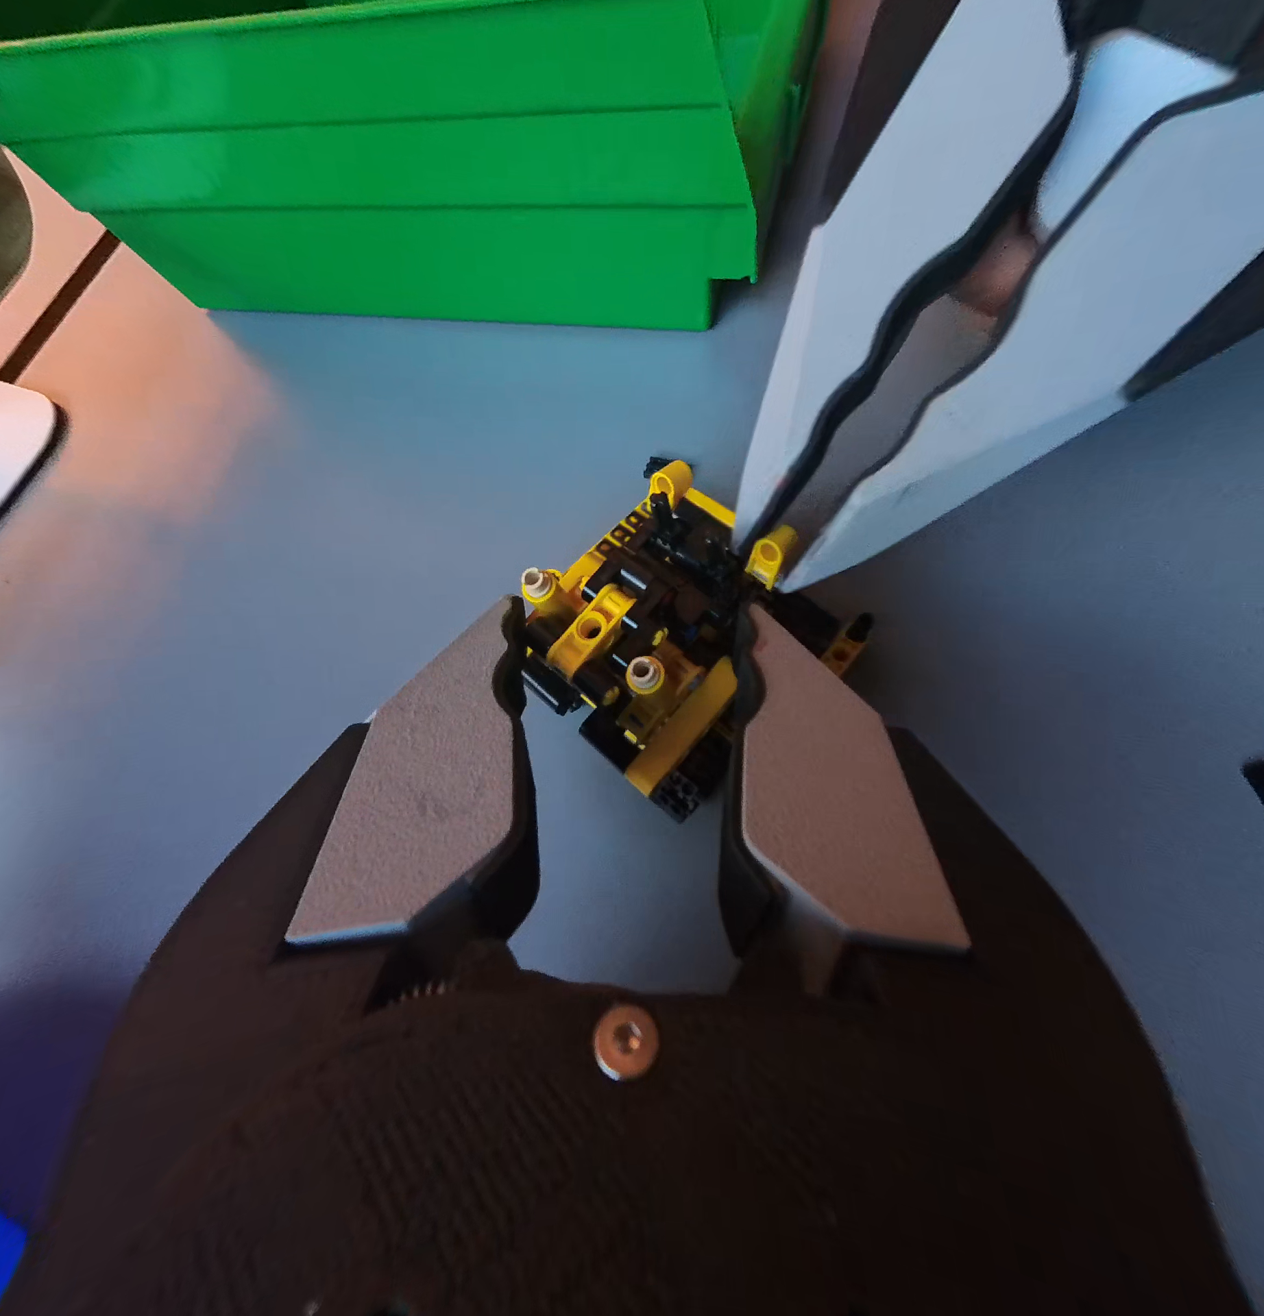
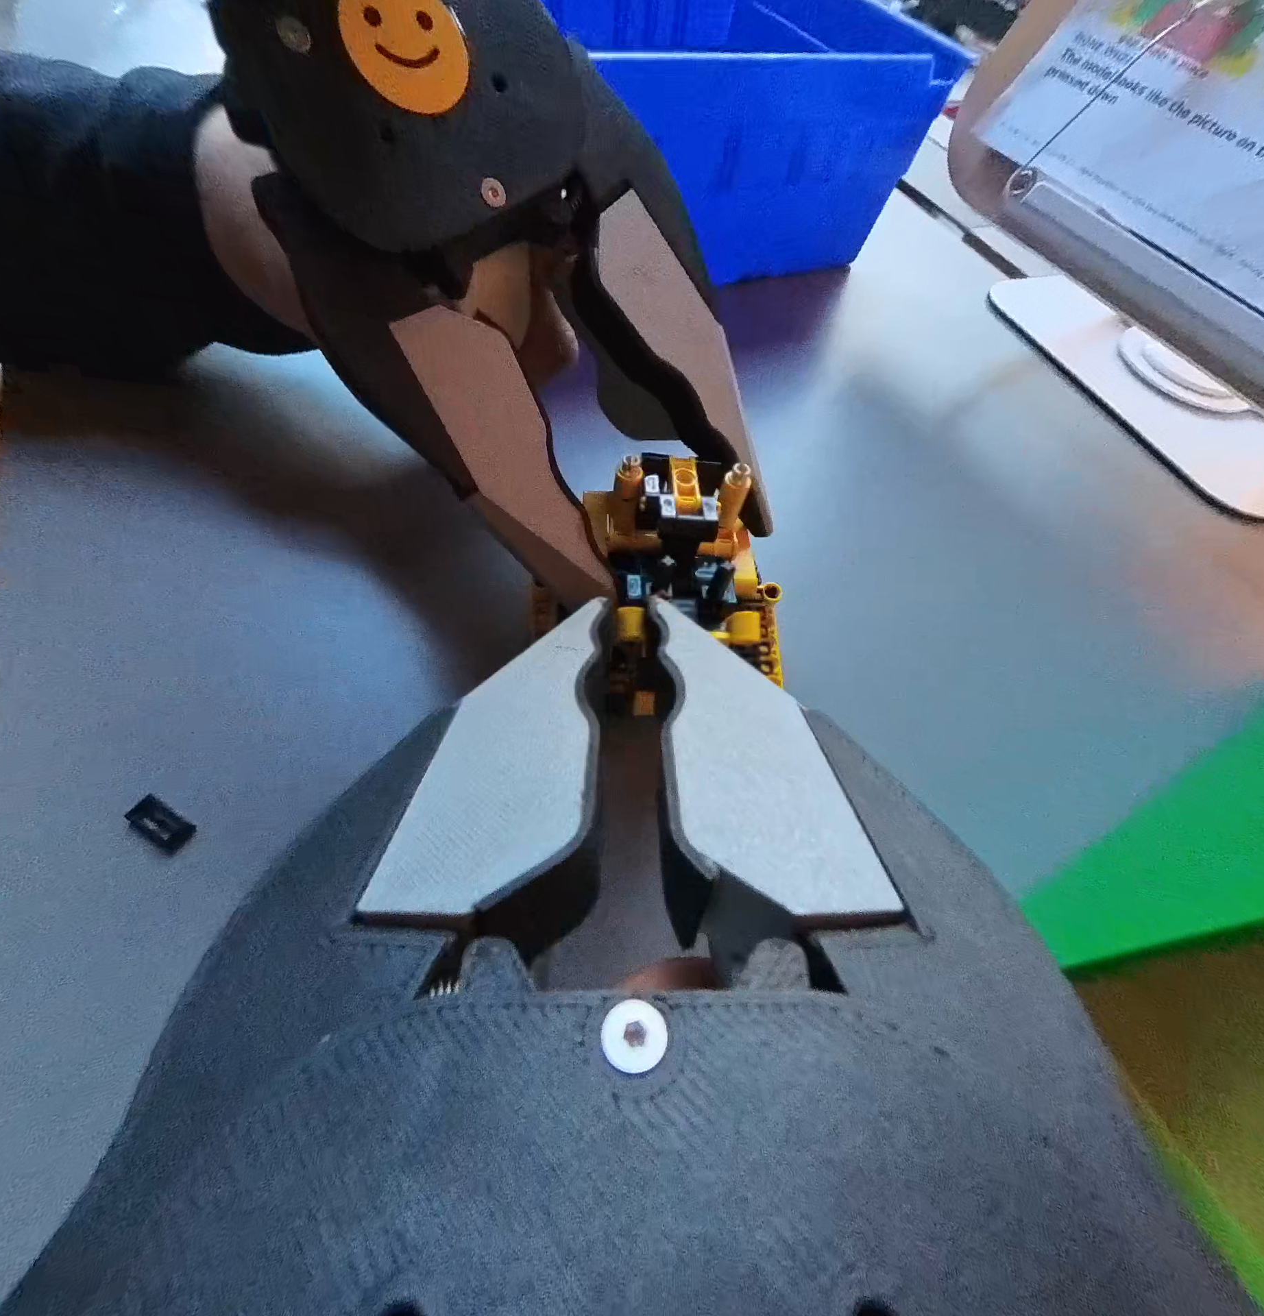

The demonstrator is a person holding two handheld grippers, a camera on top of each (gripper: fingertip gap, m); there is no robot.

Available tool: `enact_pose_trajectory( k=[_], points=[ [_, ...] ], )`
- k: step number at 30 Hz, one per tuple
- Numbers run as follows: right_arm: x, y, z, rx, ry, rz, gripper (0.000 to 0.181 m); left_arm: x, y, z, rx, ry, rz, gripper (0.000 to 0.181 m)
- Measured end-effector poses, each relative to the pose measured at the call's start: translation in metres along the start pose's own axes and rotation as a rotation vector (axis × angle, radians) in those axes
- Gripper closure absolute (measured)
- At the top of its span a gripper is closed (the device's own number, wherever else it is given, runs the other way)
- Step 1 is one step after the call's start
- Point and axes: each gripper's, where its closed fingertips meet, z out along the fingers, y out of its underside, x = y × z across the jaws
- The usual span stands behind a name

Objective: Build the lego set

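Observation:
A yellow and black lego model (image 1: 636, 662) stands on the grey table (image 1: 330, 570). My left gripper (image 1: 633, 627) is closed around it, one finger touching each side. In the right wrist view the left gripper (image 2: 679, 555) reaches in from the upper left and straddles the model (image 2: 686, 527). My right gripper (image 2: 630, 614) is nearly closed, pinching a yellow piece (image 2: 629, 625) on the near end of the model. In the left wrist view the right gripper (image 1: 757, 570) comes down from the upper right beside a yellow connector (image 1: 771, 555).
A green bin (image 1: 401, 178) stands behind the model and shows at the right edge (image 2: 1185, 854). A blue bin (image 2: 757, 142) sits at the back. A monitor on a white stand (image 2: 1149, 399) is at the right. A small black piece (image 2: 160, 824) lies loose on the table.

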Motion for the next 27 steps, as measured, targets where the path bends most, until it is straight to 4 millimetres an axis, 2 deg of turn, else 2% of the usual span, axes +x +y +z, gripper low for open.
enact_pose_trajectory(
  k=[5,13,18,24,27],
  points=[
    [-0.002,0.001,-0.001,-0.009,-0.057,-0.005,0.176,0.002,0.000,0.000,0.001,0.001,0.026,0.125],
    [-0.005,0.001,-0.007,0.017,-0.215,0.094,0.177,0.006,-0.001,0.000,0.007,0.026,0.023,0.126],
    [-0.006,0.004,-0.011,0.039,-0.241,0.126,0.177,0.009,-0.003,0.002,0.001,0.024,0.039,0.126],
    [-0.007,0.006,-0.014,0.044,-0.231,0.050,0.177,0.012,-0.004,0.002,-0.003,0.014,0.056,0.126],
    [-0.009,0.006,-0.014,0.047,-0.295,0.117,0.176,0.013,-0.004,0.002,-0.003,0.017,0.062,0.126]
  ],
)
